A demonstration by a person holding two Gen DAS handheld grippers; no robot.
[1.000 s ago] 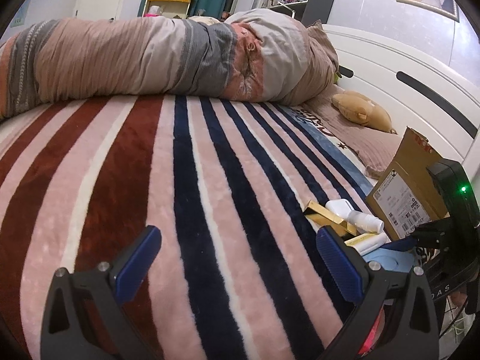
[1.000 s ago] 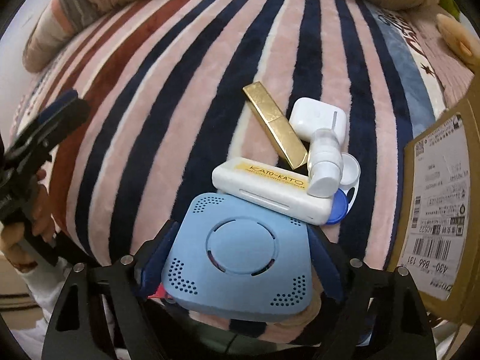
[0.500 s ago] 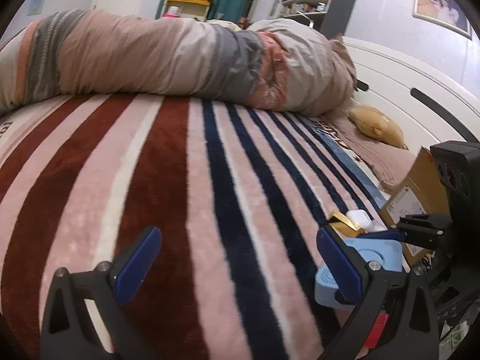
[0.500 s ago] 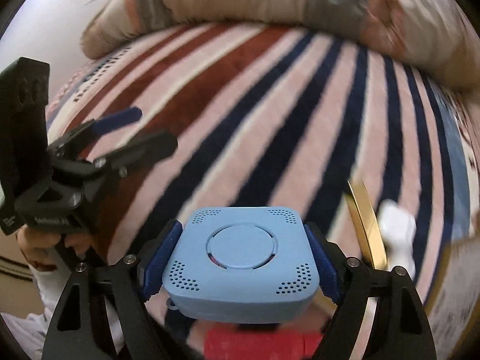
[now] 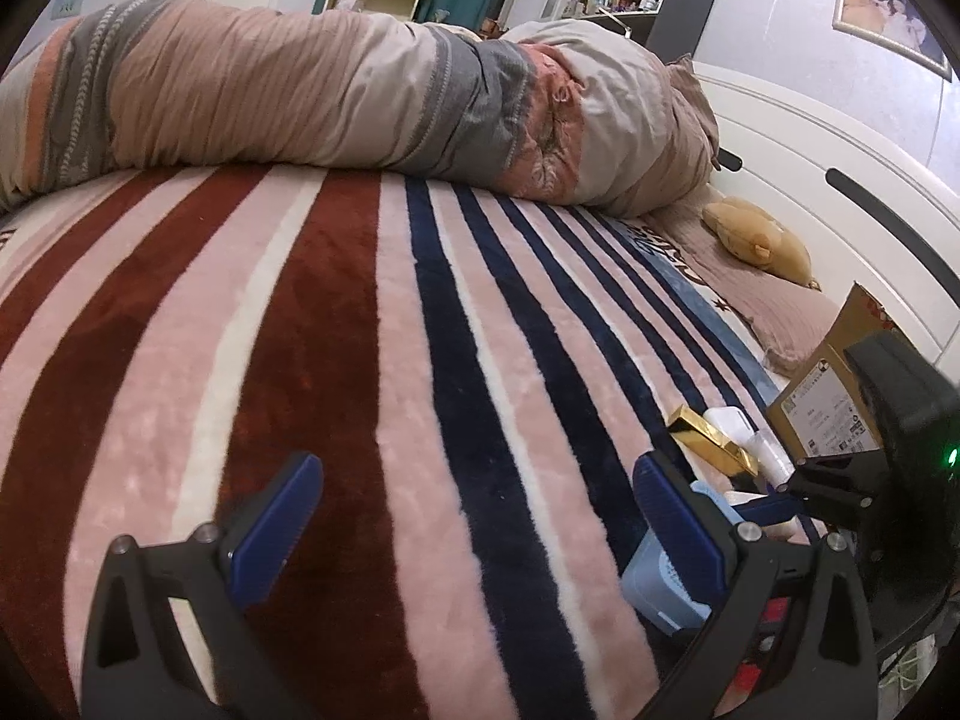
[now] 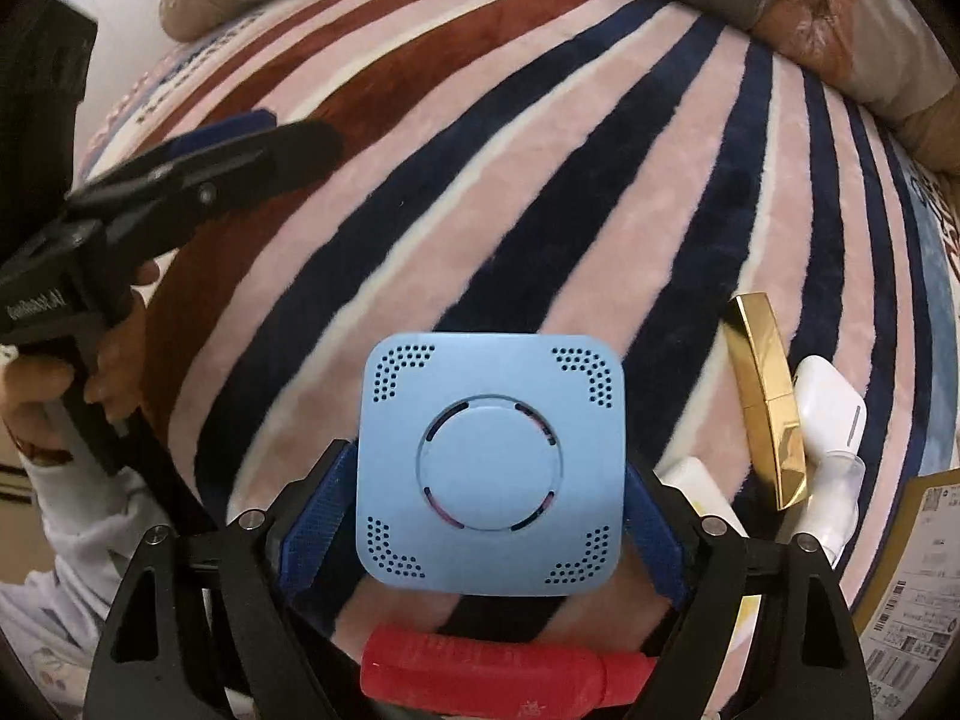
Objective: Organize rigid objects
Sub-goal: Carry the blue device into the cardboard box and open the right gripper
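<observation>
My right gripper [image 6: 480,516] is shut on a light blue square device [image 6: 489,462] with a round centre and dotted corners, held above the striped blanket [image 6: 540,180]. The device also shows in the left wrist view [image 5: 666,582], just right of my left gripper [image 5: 480,516], which is open and empty over the blanket. To the right lie a gold bar-shaped box [image 6: 765,396], a white charger [image 6: 831,414], a clear-capped white bottle [image 6: 831,507] and a white case [image 6: 699,483]. A red tube [image 6: 504,669] lies under the right gripper.
A cardboard box with shipping labels [image 6: 912,600] stands at the right; it also shows in the left wrist view [image 5: 840,384]. A rolled duvet [image 5: 360,96] lies across the far side of the bed. A yellow plush toy [image 5: 759,240] lies by the white headboard [image 5: 840,180].
My right gripper lifted the blue device off the pile, swung it left, then came back partway toward the pile. The left gripper shifted left and stays open.
</observation>
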